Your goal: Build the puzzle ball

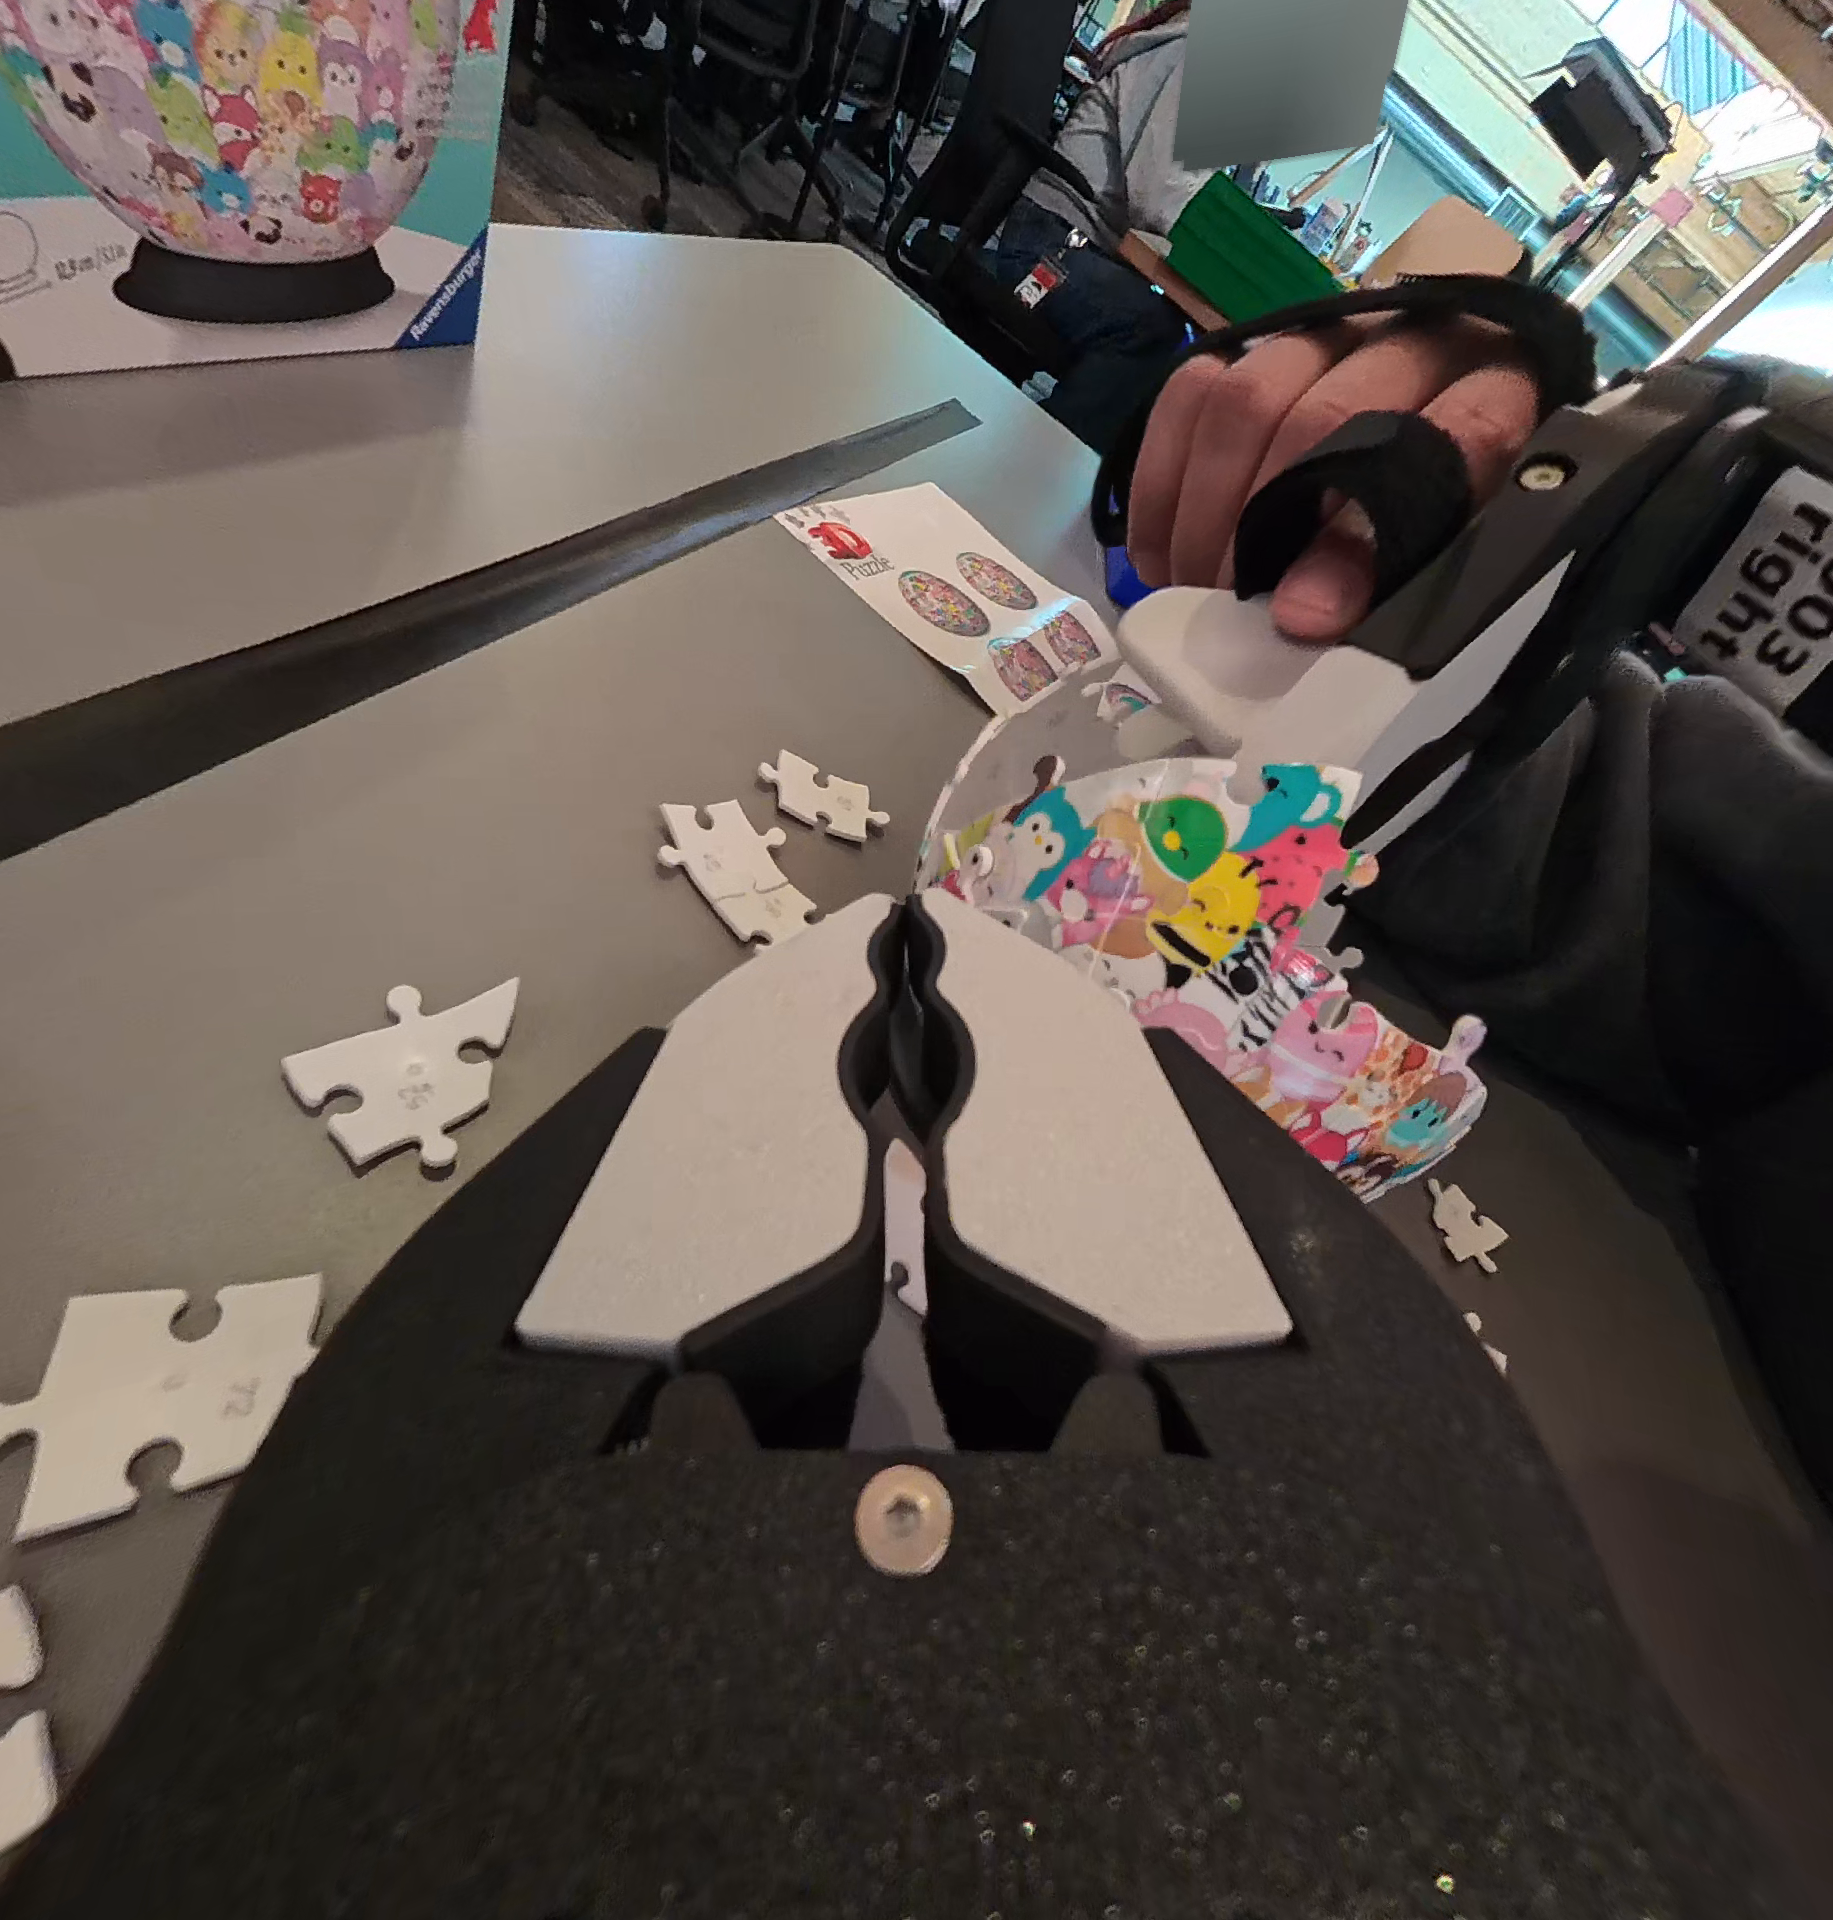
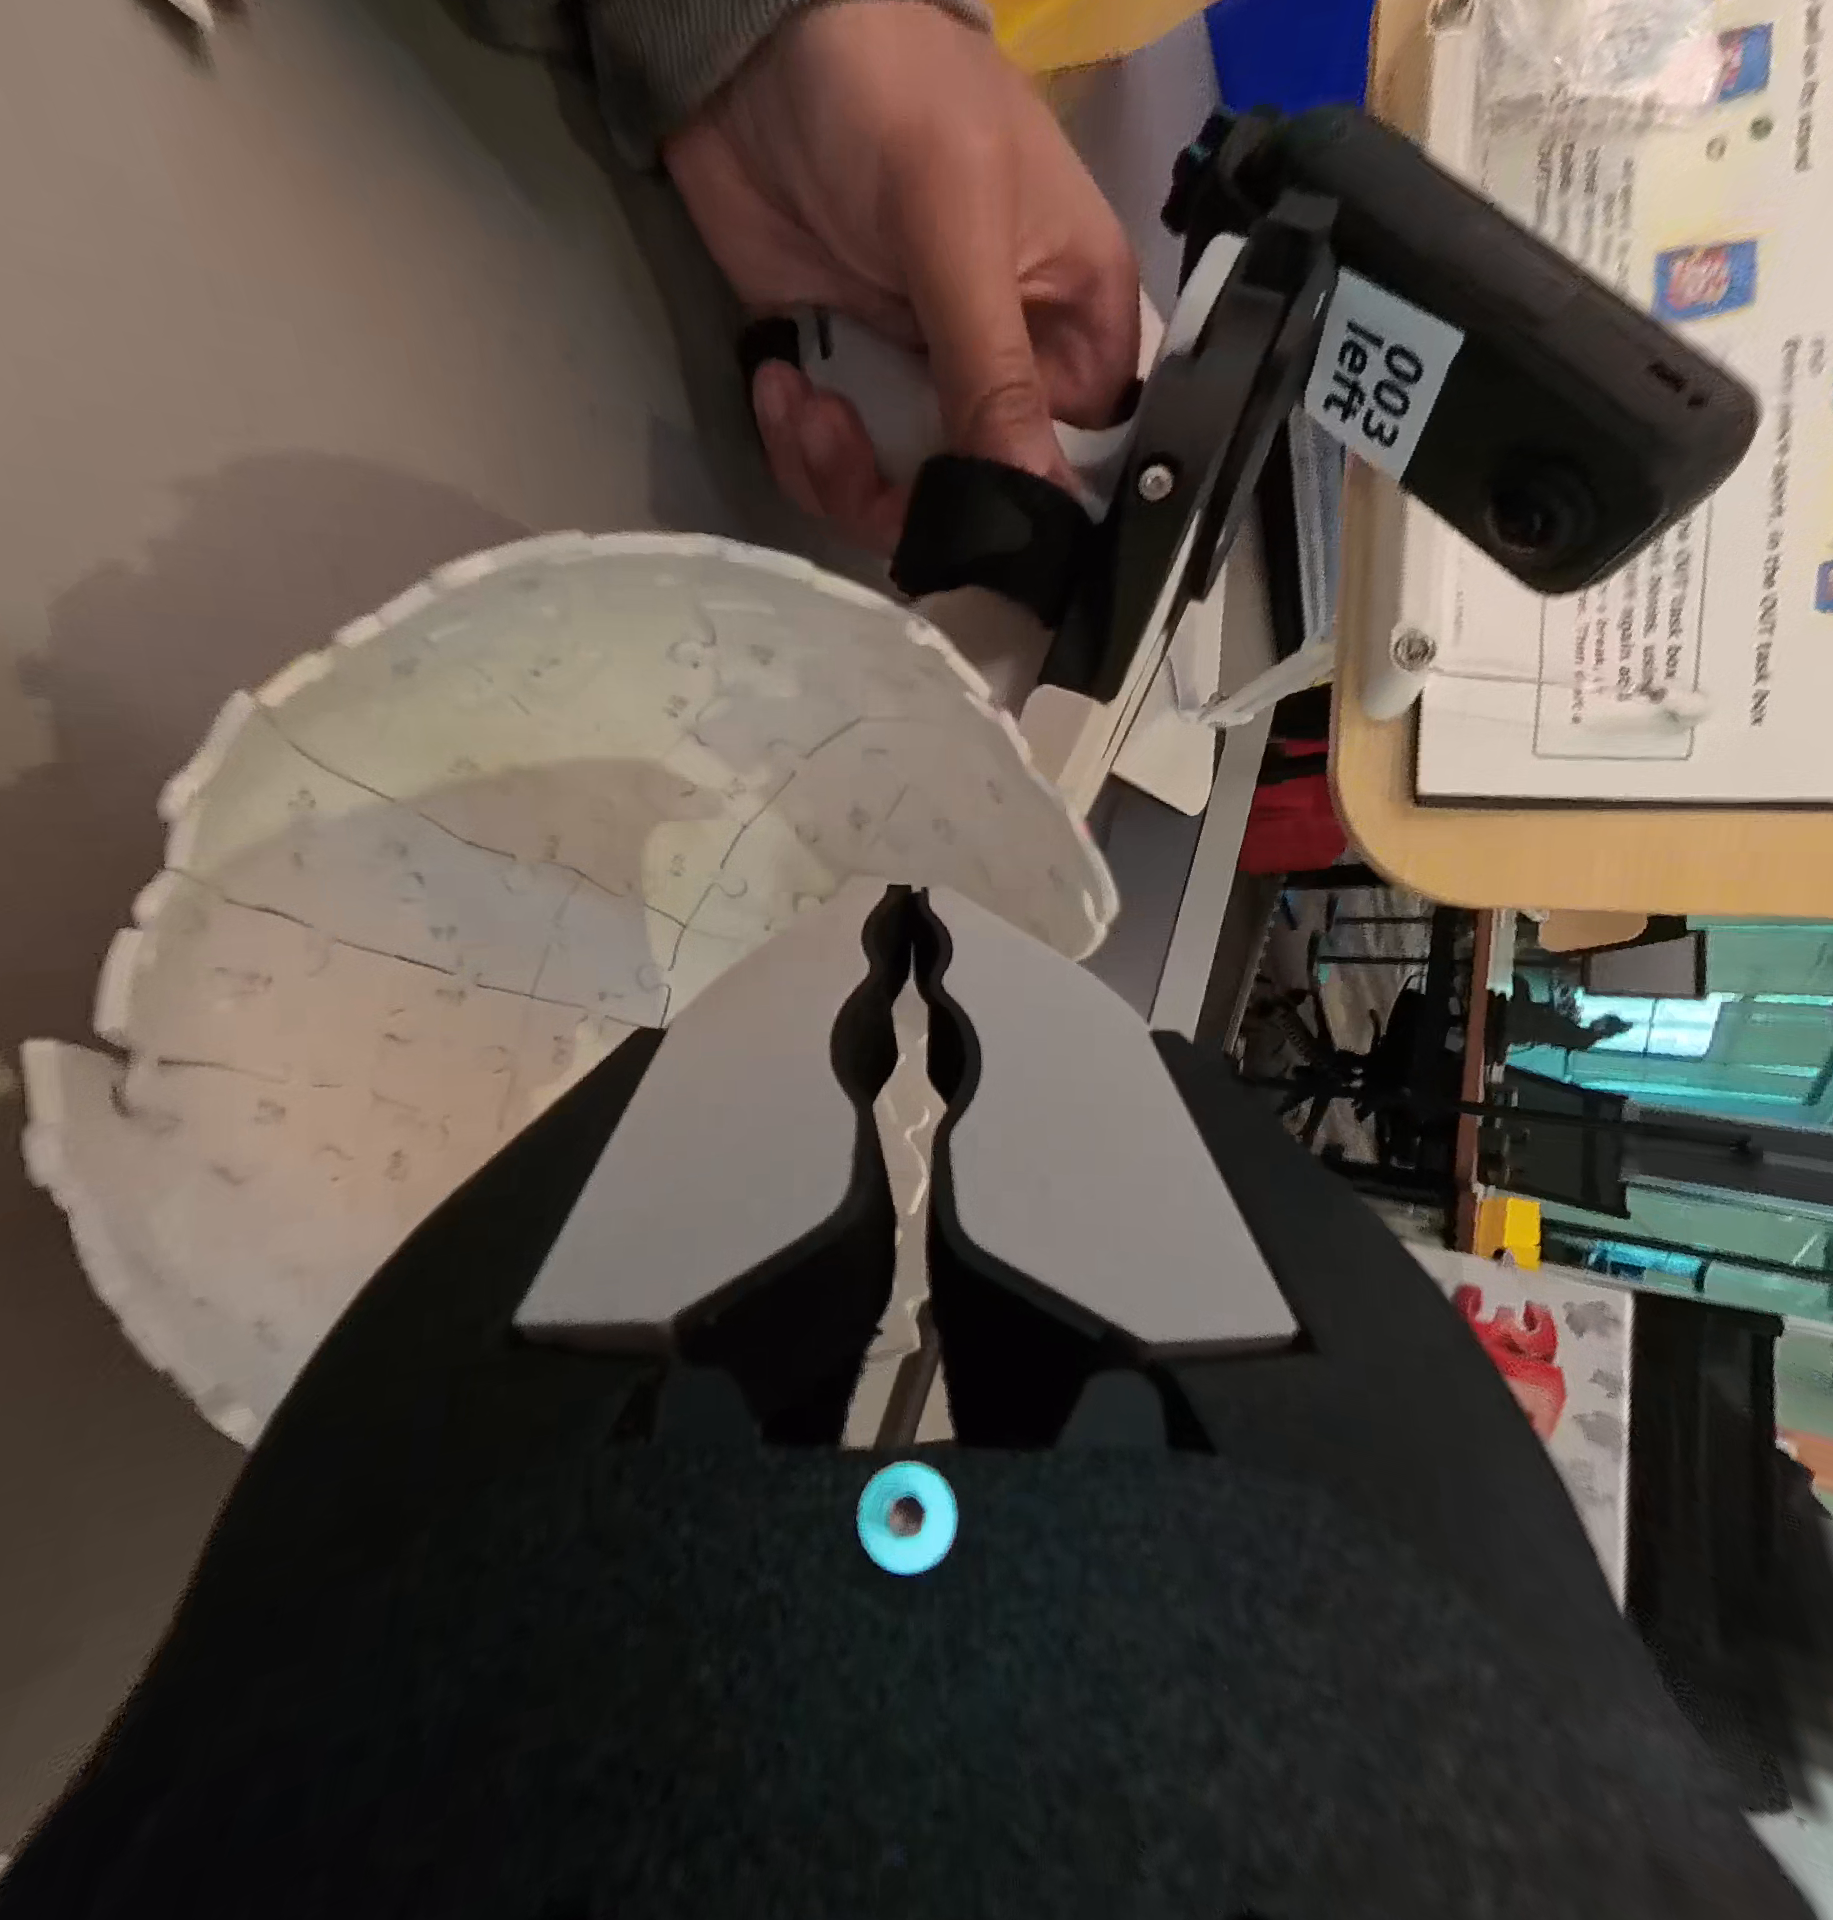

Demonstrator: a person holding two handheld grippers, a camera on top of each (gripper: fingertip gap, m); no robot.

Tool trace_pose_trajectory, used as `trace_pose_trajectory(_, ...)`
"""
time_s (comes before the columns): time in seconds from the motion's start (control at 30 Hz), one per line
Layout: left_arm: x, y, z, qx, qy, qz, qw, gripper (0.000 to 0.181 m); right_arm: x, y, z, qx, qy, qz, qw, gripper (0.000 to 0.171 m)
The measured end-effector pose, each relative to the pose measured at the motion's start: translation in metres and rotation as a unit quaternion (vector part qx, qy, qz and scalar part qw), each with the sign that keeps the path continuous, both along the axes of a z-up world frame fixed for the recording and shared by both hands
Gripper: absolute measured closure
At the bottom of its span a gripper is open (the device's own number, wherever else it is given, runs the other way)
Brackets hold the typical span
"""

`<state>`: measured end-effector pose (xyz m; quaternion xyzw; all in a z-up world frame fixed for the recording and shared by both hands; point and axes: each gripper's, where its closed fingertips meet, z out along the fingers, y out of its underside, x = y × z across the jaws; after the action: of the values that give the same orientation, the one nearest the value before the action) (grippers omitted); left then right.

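The left tongs [image 1: 907,920], nearest, are pressed together, pinching the partly built puzzle ball [image 1: 1192,894] at its rim. The right tongs [image 2: 907,904] pinch the same shell. Loose white pieces [image 1: 403,1075] lie beyond on the desk [image 1: 476,779], the puzzle box [image 1: 226,177] farthest.

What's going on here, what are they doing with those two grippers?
A person is building a puzzle ball with two handheld grippers. Both the left gripper and the right gripper are shut on the partly built shell, which is held off the grey table; its white inner side faces the right wrist camera. Several loose pieces lie white side up on the table, with the instruction leaflet and the puzzle box farther back.
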<state>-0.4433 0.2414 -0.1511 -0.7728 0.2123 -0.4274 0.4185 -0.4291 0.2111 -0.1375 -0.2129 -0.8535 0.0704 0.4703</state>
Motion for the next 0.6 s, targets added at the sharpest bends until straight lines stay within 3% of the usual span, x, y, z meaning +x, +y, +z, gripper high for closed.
trace_pose_trajectory(0.6, 0.009, 0.003, -0.002, -0.012, -0.007, -0.042, 0.999, 0.181, -0.009, 0.022, -0.015, 0.083, -0.008, -0.123, 0.989, 0.171)
